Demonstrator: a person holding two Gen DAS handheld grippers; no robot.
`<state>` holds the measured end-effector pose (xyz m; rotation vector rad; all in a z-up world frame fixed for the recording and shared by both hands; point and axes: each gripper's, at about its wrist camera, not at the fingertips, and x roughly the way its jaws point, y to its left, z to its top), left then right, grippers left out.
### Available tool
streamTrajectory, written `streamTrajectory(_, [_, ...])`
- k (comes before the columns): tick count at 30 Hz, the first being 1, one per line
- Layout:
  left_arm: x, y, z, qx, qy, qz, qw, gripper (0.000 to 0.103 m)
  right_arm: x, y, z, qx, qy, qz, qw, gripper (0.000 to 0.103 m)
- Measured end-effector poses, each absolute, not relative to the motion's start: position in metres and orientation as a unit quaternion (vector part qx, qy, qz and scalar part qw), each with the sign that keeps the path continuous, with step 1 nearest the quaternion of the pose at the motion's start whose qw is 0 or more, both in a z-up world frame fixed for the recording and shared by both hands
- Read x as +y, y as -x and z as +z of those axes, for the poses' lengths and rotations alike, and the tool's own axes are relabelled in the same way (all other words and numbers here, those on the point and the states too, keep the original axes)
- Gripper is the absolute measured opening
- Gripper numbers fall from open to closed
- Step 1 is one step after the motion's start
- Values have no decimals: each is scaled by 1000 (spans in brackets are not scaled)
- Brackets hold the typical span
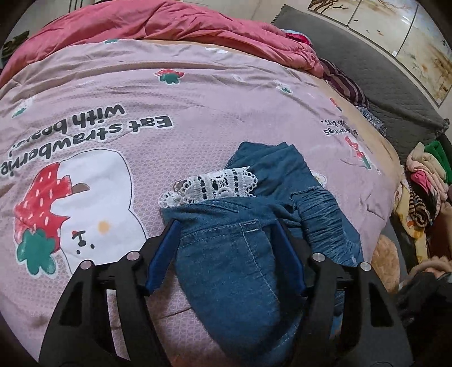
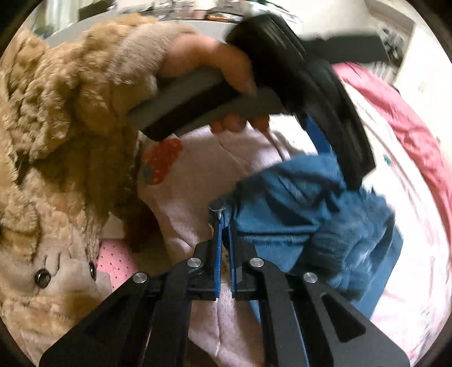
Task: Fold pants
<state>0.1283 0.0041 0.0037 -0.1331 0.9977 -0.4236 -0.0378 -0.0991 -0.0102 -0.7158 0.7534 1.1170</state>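
Small blue denim pants with a white lace trim lie bunched on the pink printed quilt. My left gripper is open, its blue-padded fingers on either side of the denim near a back pocket. In the right wrist view the pants hang in a bundle, blurred. My right gripper is shut on an edge of the pants. The other hand-held gripper sits over the pants from above.
A crumpled red blanket lies at the far side of the bed. A dark grey cover and a pile of clothes are at the right. A tan fleece sleeve and bear-face garment fill the left of the right wrist view.
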Motion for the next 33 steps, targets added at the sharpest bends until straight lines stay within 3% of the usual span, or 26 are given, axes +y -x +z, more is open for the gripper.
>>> streamTrajectory(12, [0,-125,7,459,54,-185,867,63,-119,47,-22,358,213,471,778,10])
streamTrajectory(14, [-1,-124,8,457,52,-184,869,63,-122,49,-21,363,213,457,784,18])
streamTrajectory(22, [0,-115,13,450,50,-182,873,63,-153,47,9,352,135,434,818,37])
streamTrajectory(26, [1,-108,18,441,48,-181,878,64,-174,39,29,335,115,402,844,55])
streamTrajectory(33, [6,-88,25,426,61,-172,886,65,-187,20,35,324,95,361,869,65])
